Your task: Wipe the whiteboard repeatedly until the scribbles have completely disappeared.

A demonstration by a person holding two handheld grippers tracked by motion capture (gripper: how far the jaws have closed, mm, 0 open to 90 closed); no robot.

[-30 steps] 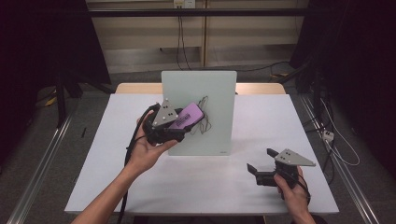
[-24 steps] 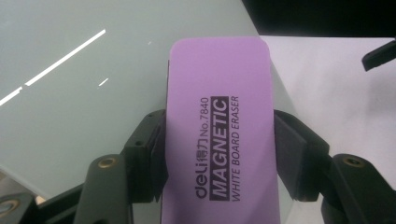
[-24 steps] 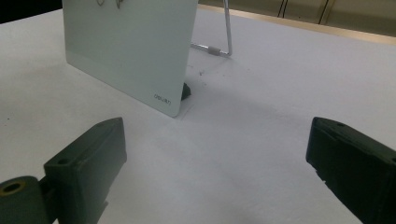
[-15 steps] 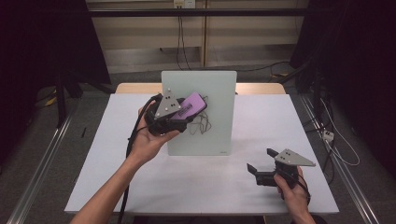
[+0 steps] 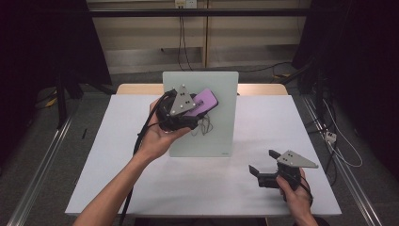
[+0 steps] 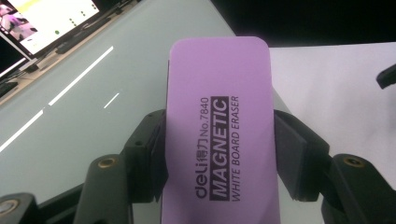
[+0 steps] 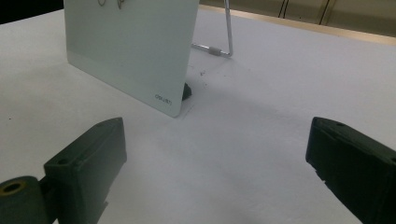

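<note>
High view: a pale green glass writing board (image 5: 221, 136) stands upright, leaning back, at the middle of a white rectangular table (image 5: 117, 179). The left gripper (image 5: 195, 113), raised in the person's left hand (image 5: 157, 139), pinches a flat purple rectangular whiteboard eraser (image 5: 206, 100) held in front of the board's upper left part, above a dark scribble (image 5: 204, 126) on the glass; contact between eraser and board cannot be judged. The right gripper (image 5: 261, 168), in the right hand (image 5: 294, 193), rests low at the table's near right, well apart from the board, jaws spread and holding nothing.

Left gripper view: both black jaws press the long sides of the purple eraser (image 6: 219, 130), whose face reads "deli No.7840 MAGNETIC WHITE BOARD ERASER". The glass board (image 6: 93, 102) slopes away behind it, carrying bright reflections.

Right gripper view: the right gripper (image 7: 217, 163) has its jaws wide apart above the bare white table (image 7: 261, 116). Beyond them stands the board's lower corner (image 7: 135, 51), marked "deli", with a thin metal wire stand (image 7: 226, 32) behind it.
</note>
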